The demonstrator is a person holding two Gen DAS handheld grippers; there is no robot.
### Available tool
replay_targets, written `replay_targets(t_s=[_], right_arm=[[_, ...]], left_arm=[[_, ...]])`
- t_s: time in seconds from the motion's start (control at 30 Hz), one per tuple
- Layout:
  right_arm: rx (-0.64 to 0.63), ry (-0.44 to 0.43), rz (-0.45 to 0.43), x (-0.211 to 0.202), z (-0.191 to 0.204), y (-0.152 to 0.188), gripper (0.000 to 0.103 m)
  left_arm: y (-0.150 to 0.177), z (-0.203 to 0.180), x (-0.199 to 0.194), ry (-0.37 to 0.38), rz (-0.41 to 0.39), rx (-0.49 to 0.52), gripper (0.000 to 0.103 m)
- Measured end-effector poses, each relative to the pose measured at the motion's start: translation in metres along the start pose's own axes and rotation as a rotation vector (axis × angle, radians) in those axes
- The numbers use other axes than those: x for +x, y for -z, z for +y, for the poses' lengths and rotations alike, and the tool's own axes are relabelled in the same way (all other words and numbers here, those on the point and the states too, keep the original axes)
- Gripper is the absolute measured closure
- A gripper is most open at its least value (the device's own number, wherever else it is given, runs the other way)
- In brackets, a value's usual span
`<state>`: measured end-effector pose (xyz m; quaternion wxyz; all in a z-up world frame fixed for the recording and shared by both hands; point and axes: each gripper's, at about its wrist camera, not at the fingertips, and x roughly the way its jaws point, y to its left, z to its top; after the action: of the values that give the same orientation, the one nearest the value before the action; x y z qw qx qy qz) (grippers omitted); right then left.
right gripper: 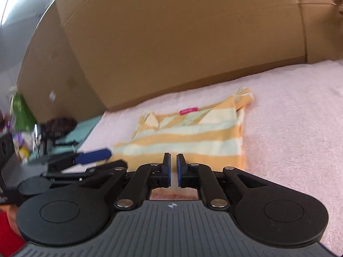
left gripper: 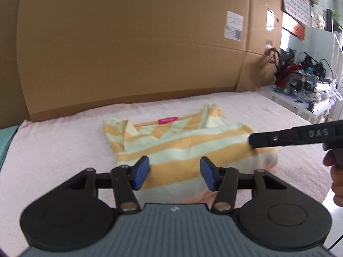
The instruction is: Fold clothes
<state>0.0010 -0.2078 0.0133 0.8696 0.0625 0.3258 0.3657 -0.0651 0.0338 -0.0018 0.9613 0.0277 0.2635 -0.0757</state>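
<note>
A yellow-and-white striped shirt (left gripper: 182, 147) lies at centre frame on a pink towel (left gripper: 53, 150), already folded into a compact rectangle. The left gripper (left gripper: 174, 172) hovers open and empty; the right gripper (right gripper: 173, 169) is nearly closed, holding nothing. Little folding appears left.

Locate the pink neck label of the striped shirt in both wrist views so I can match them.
Left wrist: the pink label sits just above centre, at the far neckline of the striped shirt.
Right wrist: the label sits right of centre, at the shirt's far edge.
Shared landmark: the cardboard box behind the shirt.
</note>
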Motion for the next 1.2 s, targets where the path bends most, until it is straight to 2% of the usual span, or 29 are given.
replay_targets(t_s=[0.07,0.1,0.23,0.33,0.4,0.5,0.53,0.57,0.6,0.63,0.7,0.73,0.8,0.93,1.03,1.1,1.2], right_arm=[[-0.085,0.052,0.105,0.021,0.013,0.0,0.098],[-0.094,0.046,0.139,0.03,0.012,0.0,0.103],[-0.069,0.01,0.226,0.045,0.0,-0.009,0.103],[-0.071,-0.004,0.261,0.044,-0.002,-0.011,0.103],[-0.081,0.014,0.287,0.039,0.002,-0.012,0.103],[-0.035,0.05,0.284,0.033,0.004,-0.02,0.103],[-0.025,0.066,0.274,0.032,0.008,-0.022,0.101],[-0.041,0.08,0.261,0.032,0.015,-0.021,0.088],[-0.057,0.095,0.248,0.032,0.023,-0.02,0.068],[-0.065,0.115,0.235,0.032,0.03,-0.019,0.074],[-0.018,0.196,0.207,0.038,0.034,-0.015,0.08],[-0.018,0.195,0.201,0.04,0.033,-0.013,0.081],[-0.058,0.186,0.191,0.042,0.035,-0.011,0.081],[-0.037,0.136,0.174,0.036,0.023,-0.009,0.081],[0.029,0.09,0.175,0.024,0.003,-0.01,0.089],[0.053,0.09,0.168,0.014,-0.008,-0.008,0.101],[0.077,0.087,0.15,0.013,-0.019,0.003,0.103]], left_arm=[[0.0,-0.006,0.013,-0.045,0.067,0.004,0.046],[0.001,-0.005,0.019,-0.049,0.089,-0.014,0.046],[0.006,-0.001,0.021,-0.048,0.099,-0.019,0.044],[0.009,0.013,0.019,-0.034,0.118,-0.054,0.037],[0.007,0.018,0.013,-0.021,0.133,-0.077,0.037],[0.0,0.006,-0.001,-0.081,0.116,-0.019,0.04],[-0.002,0.002,-0.005,-0.091,0.101,-0.013,0.041],[-0.005,0.001,-0.005,-0.076,0.094,-0.031,0.04],[-0.007,0.0,-0.004,-0.056,0.089,-0.053,0.032],[-0.009,-0.002,-0.003,-0.036,0.084,-0.075,0.038],[-0.009,-0.004,0.014,-0.129,0.12,-0.084,0.038],[-0.005,-0.001,0.02,-0.143,0.132,-0.1,0.038],[0.0,0.006,0.025,-0.138,0.144,-0.13,0.034],[0.007,0.009,0.027,-0.174,0.151,-0.129,0.012],[0.013,0.021,0.028,-0.141,0.161,-0.184,0.01],[0.014,0.025,0.031,-0.126,0.165,-0.198,0.01],[0.014,0.016,0.034,-0.158,0.161,-0.173,0.007]])
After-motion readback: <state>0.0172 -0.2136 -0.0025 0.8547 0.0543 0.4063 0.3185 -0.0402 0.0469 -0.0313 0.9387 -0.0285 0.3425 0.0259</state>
